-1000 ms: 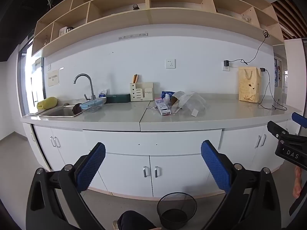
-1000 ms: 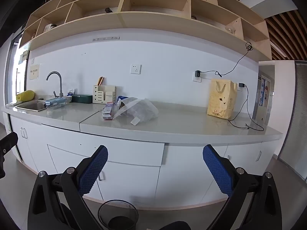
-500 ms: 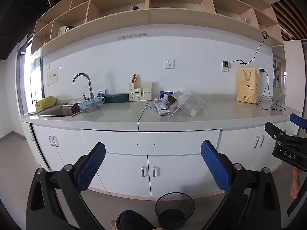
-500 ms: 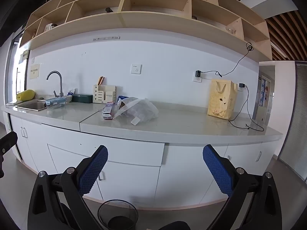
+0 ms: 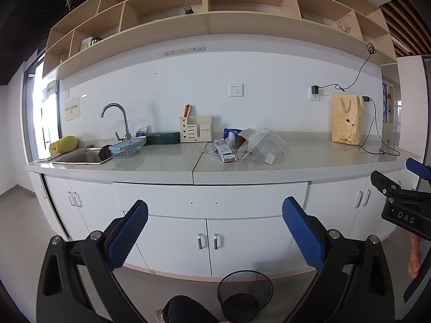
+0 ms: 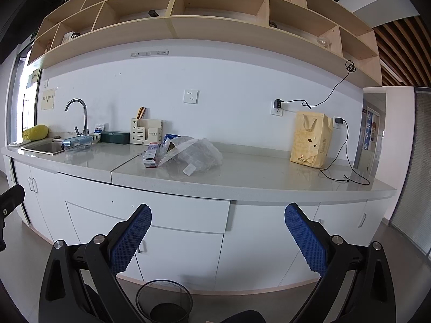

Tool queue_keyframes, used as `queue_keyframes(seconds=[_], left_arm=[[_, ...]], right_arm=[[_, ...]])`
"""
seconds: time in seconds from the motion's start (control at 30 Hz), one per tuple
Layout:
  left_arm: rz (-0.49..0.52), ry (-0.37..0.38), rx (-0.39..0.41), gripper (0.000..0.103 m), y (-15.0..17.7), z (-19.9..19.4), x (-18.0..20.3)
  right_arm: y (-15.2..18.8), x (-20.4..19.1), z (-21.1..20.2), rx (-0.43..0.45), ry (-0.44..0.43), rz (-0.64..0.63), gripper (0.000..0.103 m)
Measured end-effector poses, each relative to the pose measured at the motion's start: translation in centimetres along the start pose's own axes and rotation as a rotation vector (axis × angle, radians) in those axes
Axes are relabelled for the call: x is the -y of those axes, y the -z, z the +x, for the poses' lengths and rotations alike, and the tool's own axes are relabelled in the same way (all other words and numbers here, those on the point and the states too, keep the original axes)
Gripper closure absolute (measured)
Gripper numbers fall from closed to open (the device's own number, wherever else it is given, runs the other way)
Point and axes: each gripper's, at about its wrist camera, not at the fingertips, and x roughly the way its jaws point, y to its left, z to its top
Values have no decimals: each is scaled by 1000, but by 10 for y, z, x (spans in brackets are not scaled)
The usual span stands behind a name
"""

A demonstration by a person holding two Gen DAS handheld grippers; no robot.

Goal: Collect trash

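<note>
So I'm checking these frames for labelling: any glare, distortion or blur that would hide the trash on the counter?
Left wrist view: strong fisheye bending of the counter, blown-out window at far left, clear plastic bag sharp. Right wrist view: same barrel distortion and dark corners, soft sheen on the counter, the bag and small carton still readable; labels too small to read.

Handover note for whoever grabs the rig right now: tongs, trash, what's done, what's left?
Left tongs: open, empty, facing the cabinets below the grey countertop.
Right tongs: open, empty.
Trash: crumpled clear plastic bag, small white-and-red carton and scraps beside it, all on the countertop mid-span.
Black wire-mesh wastebasket on the floor, just ahead of the tongs.
Done: nothing picked up.
Left: grab each piece, drop it in the wastebasket.
</note>
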Motion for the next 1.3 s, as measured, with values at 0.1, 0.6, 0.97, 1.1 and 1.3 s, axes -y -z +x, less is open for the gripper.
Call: queue_keyframes(seconds=[0.1,0.6,0.97,1.1,1.3], left_arm=[[8,-3,3,4,-1,0,3],[6,-3,9,4,2,-3,2],[-9,-14,17,4,3,-4,1],[-17,-17,24,4,2,-6,0],[-22,-17,21,4,0,-5,-1]], right_arm=[[0,0,0,-1,-2,0,3],[2,-1,1,-2,2,-3,3],[2,0,1,-1,12,11,3],[1,-2,1,-1,9,6,3],[1,-4,2,-4,8,-3,3]])
